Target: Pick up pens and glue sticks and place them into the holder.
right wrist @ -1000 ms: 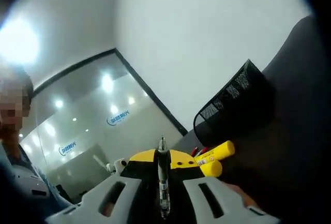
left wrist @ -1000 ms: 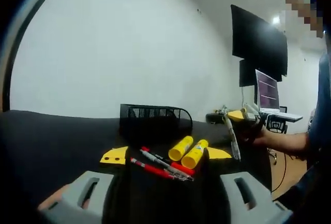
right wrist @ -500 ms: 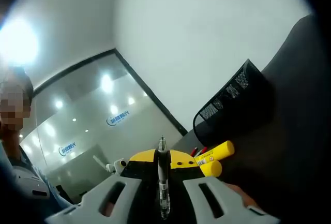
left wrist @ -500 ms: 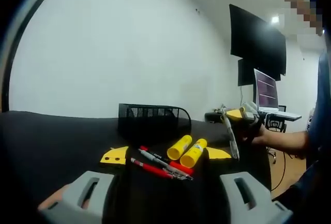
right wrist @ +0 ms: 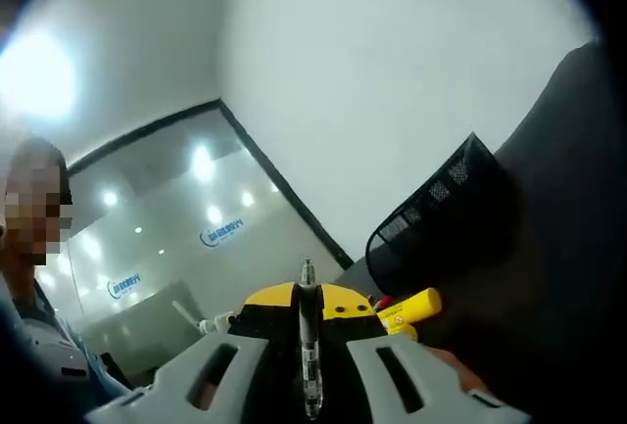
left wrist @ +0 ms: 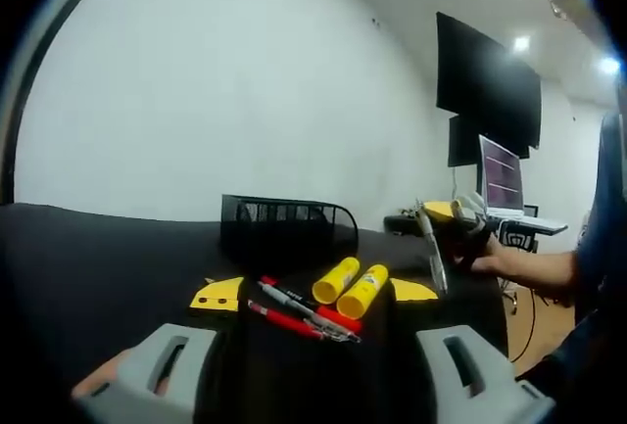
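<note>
Little has changed since the earlier frames: the right gripper (right wrist: 308,365) still pinches the same slim silver pen (right wrist: 308,346) upright between its grey jaws, while in the left gripper view that gripper (left wrist: 443,231), with the hand behind it, has drifted slightly toward the black mesh holder (left wrist: 286,230), and the head at the top right of that view has slipped out of sight. The left gripper (left wrist: 312,370) stays low over the black tabletop (left wrist: 88,267) with its grey jaws spread wide and nothing between them. Just ahead of it lie a red pen (left wrist: 284,318) and a silver pen (left wrist: 299,308) side by side, touching or nearly so, and beside them two yellow glue sticks (left wrist: 348,285), stubby cylinders with small printed labels too blurred to read. Flat yellow shapes (left wrist: 217,294) sit on the cloth at either side of the pile. The holder, a low wire-mesh tray with a curved rim, stands just behind. Beyond the table a dark wall screen (left wrist: 488,81) and a lit laptop (left wrist: 502,174) show. In the right gripper view, blue lettering on a glass wall (right wrist: 223,232) is illegible.
</note>
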A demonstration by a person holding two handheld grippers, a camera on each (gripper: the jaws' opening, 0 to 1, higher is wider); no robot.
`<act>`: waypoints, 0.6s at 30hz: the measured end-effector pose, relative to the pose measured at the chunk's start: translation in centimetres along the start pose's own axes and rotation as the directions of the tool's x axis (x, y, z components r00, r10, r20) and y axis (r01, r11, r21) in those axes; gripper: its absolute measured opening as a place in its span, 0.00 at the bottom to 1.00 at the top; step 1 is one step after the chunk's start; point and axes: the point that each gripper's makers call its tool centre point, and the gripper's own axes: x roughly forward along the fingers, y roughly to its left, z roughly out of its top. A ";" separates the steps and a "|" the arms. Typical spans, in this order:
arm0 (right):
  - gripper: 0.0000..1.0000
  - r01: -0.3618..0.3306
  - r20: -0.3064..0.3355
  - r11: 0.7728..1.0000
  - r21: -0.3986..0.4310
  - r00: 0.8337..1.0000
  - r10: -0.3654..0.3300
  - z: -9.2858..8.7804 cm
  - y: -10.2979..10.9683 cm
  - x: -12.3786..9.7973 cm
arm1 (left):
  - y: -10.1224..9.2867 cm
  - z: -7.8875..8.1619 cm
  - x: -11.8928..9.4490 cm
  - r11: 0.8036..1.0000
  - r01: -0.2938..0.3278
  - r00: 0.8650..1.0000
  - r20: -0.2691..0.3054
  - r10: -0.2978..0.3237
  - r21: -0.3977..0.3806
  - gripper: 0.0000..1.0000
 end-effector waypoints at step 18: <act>0.05 -0.010 -0.007 0.991 -0.133 1.000 0.009 -0.5 -0.4 0.2 | 0.1 -0.2 0.1 1.000 -0.002 1.000 -0.011 0.003 0.006 0.56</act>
